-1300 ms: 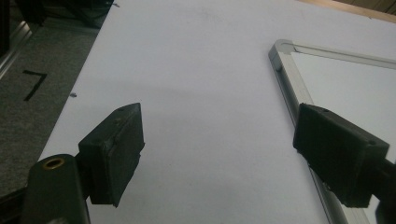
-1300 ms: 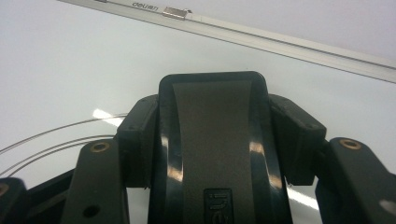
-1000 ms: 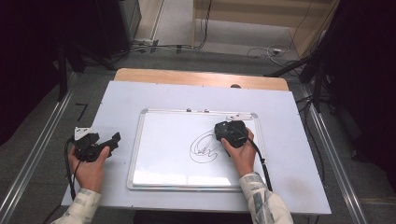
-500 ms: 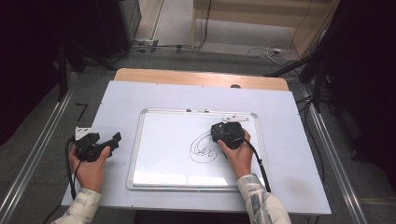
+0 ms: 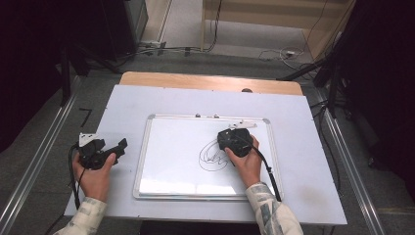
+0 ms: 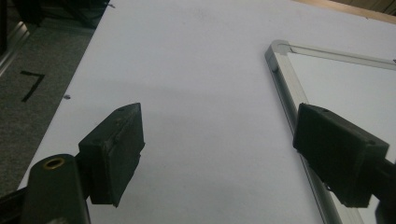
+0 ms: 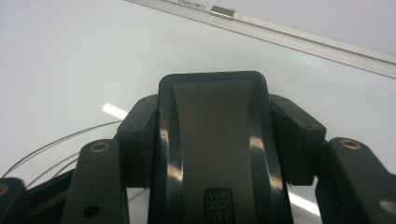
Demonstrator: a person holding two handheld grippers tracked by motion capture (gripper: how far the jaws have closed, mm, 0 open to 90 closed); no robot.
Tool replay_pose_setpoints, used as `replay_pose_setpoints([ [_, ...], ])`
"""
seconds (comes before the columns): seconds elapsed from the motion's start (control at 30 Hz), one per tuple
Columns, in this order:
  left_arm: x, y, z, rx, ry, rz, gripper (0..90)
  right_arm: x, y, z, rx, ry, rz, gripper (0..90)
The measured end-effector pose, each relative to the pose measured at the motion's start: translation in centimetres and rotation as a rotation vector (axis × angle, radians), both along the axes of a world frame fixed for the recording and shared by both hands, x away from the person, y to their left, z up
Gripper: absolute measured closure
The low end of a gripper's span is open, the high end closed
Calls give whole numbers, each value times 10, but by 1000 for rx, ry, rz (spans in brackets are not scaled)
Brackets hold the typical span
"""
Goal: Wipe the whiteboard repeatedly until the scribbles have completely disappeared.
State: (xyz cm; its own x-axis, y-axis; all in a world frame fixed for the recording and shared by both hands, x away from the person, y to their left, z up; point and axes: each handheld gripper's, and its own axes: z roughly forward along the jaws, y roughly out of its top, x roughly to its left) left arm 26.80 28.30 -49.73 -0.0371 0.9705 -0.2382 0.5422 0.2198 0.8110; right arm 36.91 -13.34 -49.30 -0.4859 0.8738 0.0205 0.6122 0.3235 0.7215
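Your right gripper (image 5: 229, 139) is clamped on a black, rounded block-shaped whiteboard eraser (image 7: 215, 140), its jaws pressed against both flanks of the eraser as the right gripper view shows. You are holding it down over the white, silver-framed whiteboard (image 5: 171, 147), which lies flat in the middle of the pale grey table top (image 5: 132, 103). The eraser sits at the upper right edge of the black looping marker scribble (image 5: 213, 157), which in the high view spreads just to the left of and below your right hand (image 5: 244, 164).

Judged from how things lie, the wiping is at an early stage. The scribble looks largely whole: the outer loops and the squiggle inside them are plainly readable, and thin curved lines run out from under the eraser in the right gripper view. No smear or clean swath through the drawing can be made out, though the part hidden under the gripper cannot be checked. What is left is nearly all of the drawing, so you would need passes toward the lower left across the loops.

Your left gripper (image 6: 219, 154) rests off the board, just beside its left frame, with its jaws standing wide apart and nothing between them but bare table.
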Motion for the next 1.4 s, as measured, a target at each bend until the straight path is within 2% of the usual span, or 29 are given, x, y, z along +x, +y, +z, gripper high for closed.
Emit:
replay_pose_setpoints([
  [1.4,0,0,0,-1,-4,0,172,-14,34,-1,-22,5,106,384],
])
